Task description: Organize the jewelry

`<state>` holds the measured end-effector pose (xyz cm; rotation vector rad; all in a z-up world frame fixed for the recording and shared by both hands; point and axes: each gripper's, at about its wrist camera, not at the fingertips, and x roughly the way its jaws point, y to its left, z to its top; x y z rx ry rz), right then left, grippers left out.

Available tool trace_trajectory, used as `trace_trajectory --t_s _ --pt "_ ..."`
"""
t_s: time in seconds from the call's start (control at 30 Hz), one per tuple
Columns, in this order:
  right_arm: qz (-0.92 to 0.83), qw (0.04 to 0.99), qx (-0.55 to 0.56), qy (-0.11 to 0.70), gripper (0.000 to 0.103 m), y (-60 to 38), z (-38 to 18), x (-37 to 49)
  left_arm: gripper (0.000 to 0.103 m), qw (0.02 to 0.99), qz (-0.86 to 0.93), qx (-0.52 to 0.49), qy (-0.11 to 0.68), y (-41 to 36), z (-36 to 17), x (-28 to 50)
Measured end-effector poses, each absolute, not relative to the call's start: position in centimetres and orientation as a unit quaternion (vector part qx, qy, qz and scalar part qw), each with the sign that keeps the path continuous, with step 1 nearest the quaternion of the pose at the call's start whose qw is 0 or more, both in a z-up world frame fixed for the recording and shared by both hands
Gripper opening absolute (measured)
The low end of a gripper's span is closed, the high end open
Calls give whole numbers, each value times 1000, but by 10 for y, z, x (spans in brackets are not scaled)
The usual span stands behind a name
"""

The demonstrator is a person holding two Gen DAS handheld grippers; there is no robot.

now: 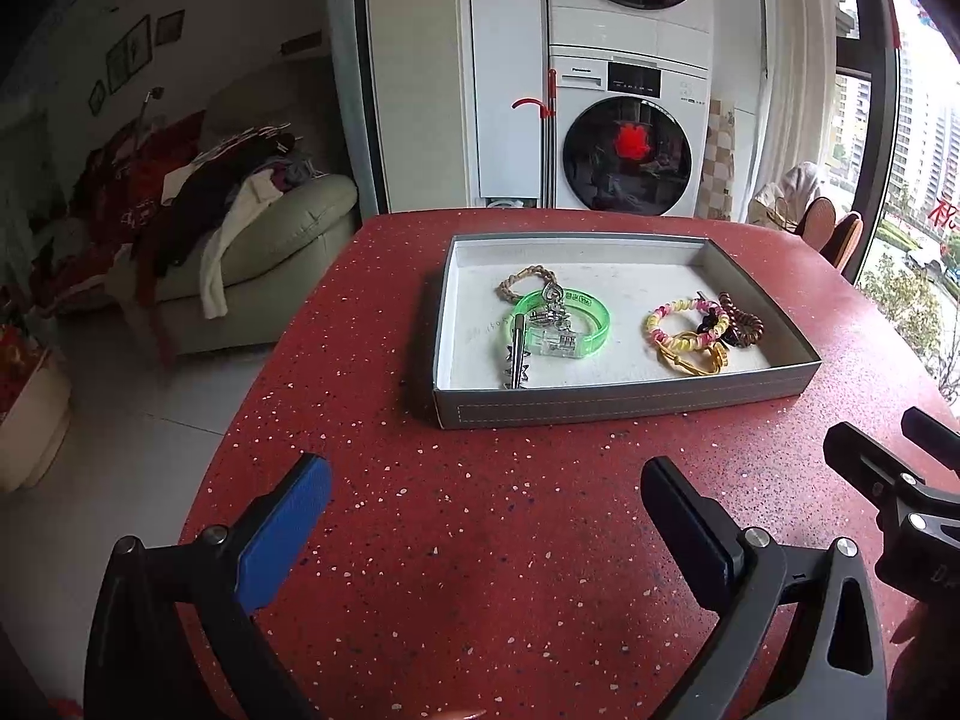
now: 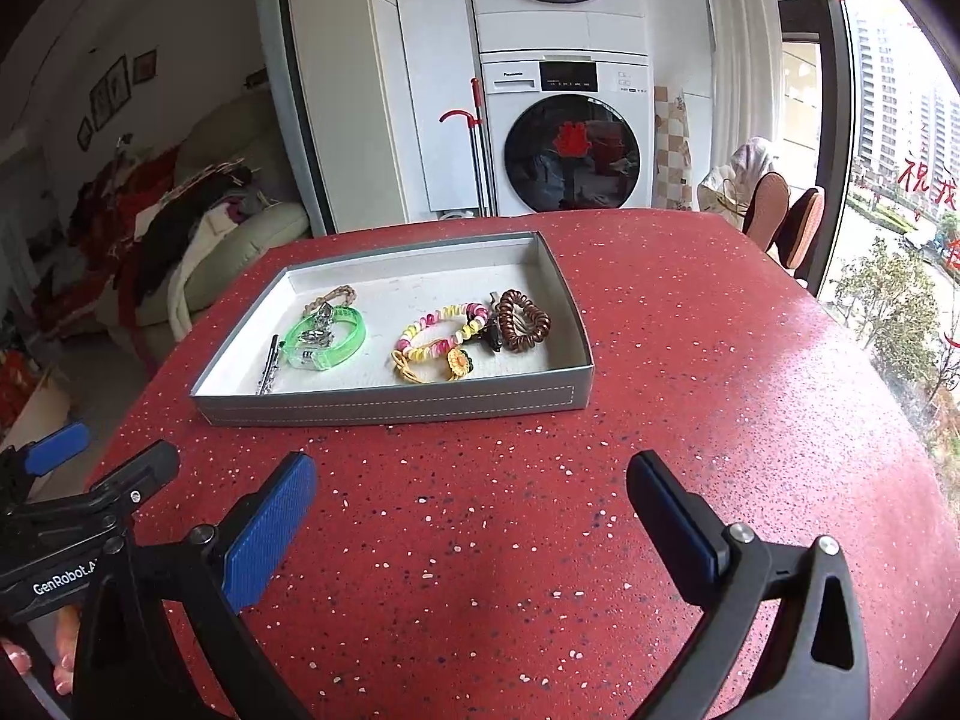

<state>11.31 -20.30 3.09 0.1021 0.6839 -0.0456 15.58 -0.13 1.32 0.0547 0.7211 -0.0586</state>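
Jewelry lies inside the grey tray (image 2: pixel 390 405) on the red bench (image 2: pixel 660 360): green bangle (image 2: pixel 336 339) left, hair ties (image 2: pixel 525 321) right. Both hand-held grippers (image 1: pixel 486 516) (image 2: pixel 471 510) hover before the tray, jaws wide, empty. Risk: tangled pieces lifting together.

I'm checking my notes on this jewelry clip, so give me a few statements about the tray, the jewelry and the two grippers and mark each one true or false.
1. All the jewelry lies inside the grey tray. True.
2. The green bangle sits at the tray's right end. False: it is in the left half, with the brown coil tie at the right.
3. The right gripper is clamped on a bracelet. False: its jaws stand wide open over bare red table, with nothing between them.
4. The left gripper is open and empty. True.
5. The tray has a lid on. False: it is open-topped, its white floor showing.
6. The sunflower tie lies near the tray's front wall. True.
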Motion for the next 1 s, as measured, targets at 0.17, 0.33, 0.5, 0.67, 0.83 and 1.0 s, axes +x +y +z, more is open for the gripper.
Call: trace_trajectory --t_s 0.17,0.33,0.5,0.67,0.83,1.0 --pt "-21 941 47 334 103 -202 31 111 103 935 -28 22 352 0 16 153" --pt "-21 941 47 334 103 -201 32 111 103 935 -26 21 354 1 16 152" --pt "-21 941 47 335 103 -199 32 110 103 933 -23 20 358 2 14 151" --pt "-21 941 47 335 103 -199 33 109 103 933 -22 20 359 2 14 151" --pt "-21 941 47 335 103 -199 33 109 103 933 -23 20 359 3 13 152" --pt "-20 941 47 335 103 -198 34 108 103 933 -22 21 359 2 12 150"
